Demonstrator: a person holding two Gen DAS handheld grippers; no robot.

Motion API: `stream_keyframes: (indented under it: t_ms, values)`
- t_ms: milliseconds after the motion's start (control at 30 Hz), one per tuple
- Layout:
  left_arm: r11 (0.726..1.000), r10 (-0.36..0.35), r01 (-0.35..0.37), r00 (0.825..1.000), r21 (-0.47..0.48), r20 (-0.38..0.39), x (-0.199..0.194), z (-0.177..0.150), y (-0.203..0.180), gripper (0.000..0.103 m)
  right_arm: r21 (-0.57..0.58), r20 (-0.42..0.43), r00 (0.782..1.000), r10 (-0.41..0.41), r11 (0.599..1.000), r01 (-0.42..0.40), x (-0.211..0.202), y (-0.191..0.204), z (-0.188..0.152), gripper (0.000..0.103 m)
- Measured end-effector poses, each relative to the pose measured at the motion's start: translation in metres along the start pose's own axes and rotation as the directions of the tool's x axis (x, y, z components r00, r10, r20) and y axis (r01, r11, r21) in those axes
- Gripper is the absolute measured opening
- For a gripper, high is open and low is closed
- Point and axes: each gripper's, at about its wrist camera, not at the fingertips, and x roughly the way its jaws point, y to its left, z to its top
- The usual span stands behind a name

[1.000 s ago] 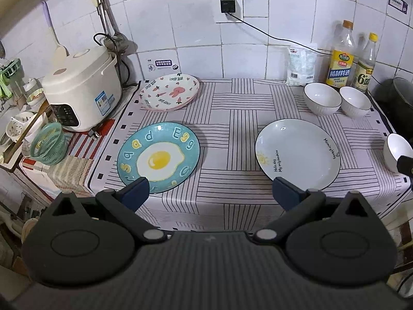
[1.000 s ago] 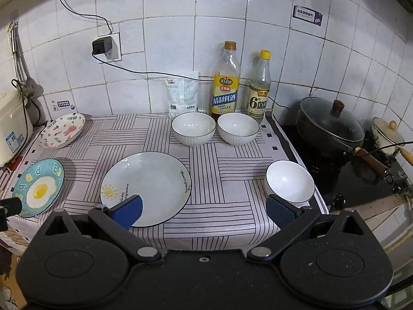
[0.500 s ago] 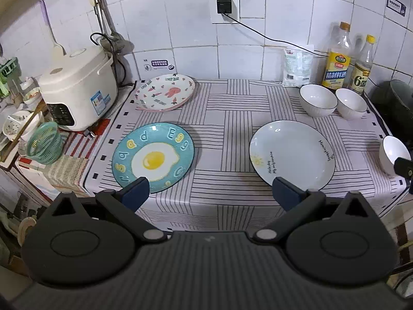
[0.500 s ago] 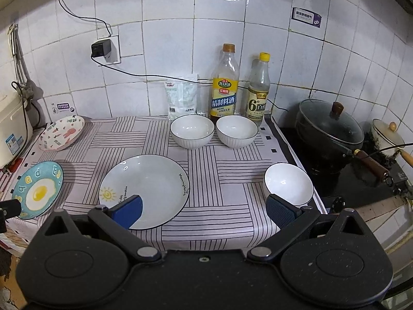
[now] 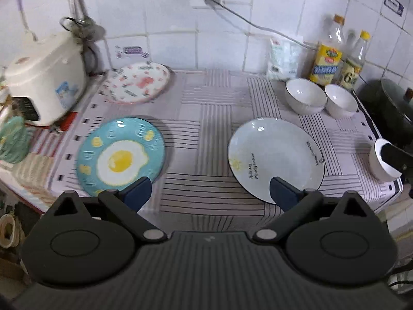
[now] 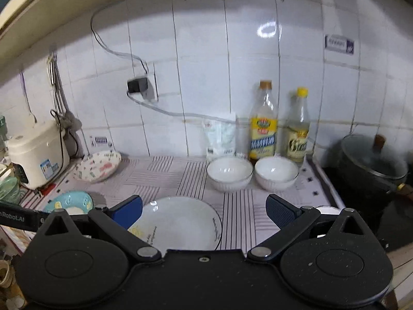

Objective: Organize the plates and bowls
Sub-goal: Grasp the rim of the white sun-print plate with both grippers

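On the striped cloth lie a blue fried-egg plate (image 5: 120,156), a white plate (image 5: 275,155) and a pink-patterned plate (image 5: 136,82) at the back left. Two white bowls (image 5: 306,98) (image 5: 340,103) stand at the back right. A third bowl (image 5: 378,165) sits at the right edge. My left gripper (image 5: 210,193) hovers over the front edge between the two near plates, its jaws wide and closing, with nothing between them. My right gripper (image 6: 204,211) is open over the white plate (image 6: 180,222), and its right finger hides most of the third bowl (image 6: 329,209).
A rice cooker (image 5: 44,77) and a green basket (image 5: 13,142) stand at the left. Two bottles (image 5: 329,54) and a white bag (image 5: 282,56) line the tiled wall. A dark lidded pot (image 6: 371,165) sits on the stove to the right.
My left gripper has come forward and lower toward the cloth, and its fingers stand slightly closer together. My right gripper has tilted upward, showing more wall, and the third bowl has slipped behind its finger.
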Motion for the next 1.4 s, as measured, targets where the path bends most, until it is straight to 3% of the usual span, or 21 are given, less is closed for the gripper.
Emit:
stream_keyframes:
  t_ms: [300,400,500,600,800,867,967,1067,1167,1267,1400]
  values:
    - [0.996,-0.088,0.088,0.995,-0.003,-0.048,0.079,0.0,-0.008,0.089,0.086,-0.135,0.984,0.113,0.991,-0.102,0.074,-0.023,-0.034,0.091]
    - [0.993,-0.119,0.119,0.992,-0.003,-0.051,0.096,-0.001,-0.01,0.072,0.132,-0.188,0.973,0.137,0.985,-0.113,0.1,-0.029,-0.047,0.086]
    - [0.991,-0.134,0.135,0.989,0.007,-0.059,0.113,-0.002,-0.012,0.07,0.195,-0.229,0.959,0.165,0.973,-0.121,0.121,-0.034,-0.06,0.077]
    - [0.99,-0.139,0.14,0.986,0.012,-0.095,0.134,-0.003,-0.013,0.067,0.276,-0.261,0.942,0.212,0.951,-0.138,0.139,-0.04,-0.073,0.063]
    - [0.99,-0.142,0.137,0.971,-0.036,-0.194,0.171,0.002,-0.006,0.064,0.323,-0.323,0.917,0.235,0.938,-0.127,0.171,-0.048,-0.085,0.039]
    - [0.993,-0.117,0.111,0.972,-0.038,-0.205,0.179,0.005,-0.005,0.064,0.338,-0.336,0.907,0.252,0.931,-0.134,0.178,-0.053,-0.086,0.018]
    - [0.991,-0.132,0.127,0.966,-0.038,-0.221,0.189,0.007,-0.004,0.061,0.363,-0.348,0.891,0.29,0.918,-0.157,0.189,-0.058,-0.084,0.016]
    - [0.988,-0.152,0.143,0.958,-0.055,-0.243,0.197,0.008,-0.004,0.045,0.383,-0.359,0.878,0.318,0.908,-0.172,0.194,-0.064,-0.084,0.016]
    - [0.979,-0.204,0.2,0.945,-0.044,-0.257,0.198,0.012,-0.009,0.021,0.382,-0.36,0.868,0.343,0.903,-0.198,0.196,-0.068,-0.084,0.016]
    - [0.976,-0.199,0.214,0.941,0.028,-0.274,0.199,0.015,-0.015,0.022,0.397,-0.353,0.857,0.375,0.89,-0.226,0.2,-0.074,-0.085,0.016]
    - [0.965,-0.262,0.249,0.917,-0.082,-0.302,0.207,0.017,-0.002,0.023,0.393,-0.352,0.837,0.419,0.878,-0.274,0.205,-0.08,-0.085,0.016]
